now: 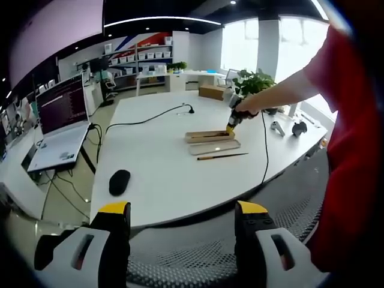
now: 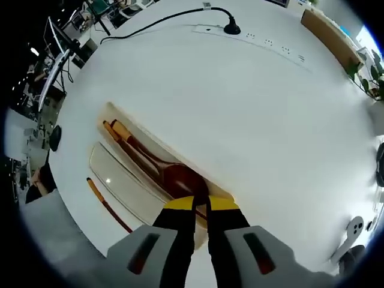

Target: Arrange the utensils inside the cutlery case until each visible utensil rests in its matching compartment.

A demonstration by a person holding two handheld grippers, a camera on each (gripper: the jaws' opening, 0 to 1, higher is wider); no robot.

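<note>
Landmark: the case (image 2: 157,157), a shallow wooden tray lying on the white table (image 2: 252,108)

Right gripper (image 2: 201,211) is hanging right over the near end of the case, jaws nearly together, with a thin dark stick showing in the slit between them; can't tell if they are actually gripping it. In the left gripper view the right gripper (image 1: 233,122) is pointing down at the far right end of the case (image 1: 209,136), with a person's arm (image 1: 282,90) reaching in from the right

Inside the case: a dark brown spoon (image 2: 157,162) is lying lengthwise, bowl toward the gripper end, orange-tipped handle toward the far end. Which compartment it is sitting in, can't tell

Just beside the case, on its near long side: a clear lid (image 2: 123,180) is lying flat, parallel to the case. Further out on the same side: a chopstick (image 2: 108,206) is lying on the table, outside the case and roughly parallel to it; also showing in the left gripper view (image 1: 222,156)

Left gripper (image 1: 182,211) is sitting well back from the case, off the table edge, above a mesh chair (image 1: 198,258); jaws are standing wide apart with nothing between them

On the side of the case away from the lid: a black cable (image 2: 168,18) is running across the table to a plug. Well to the left of the case in the left gripper view: a black mouse (image 1: 119,182) near the table edge, and a laptop (image 1: 60,120) on the next desk
</note>
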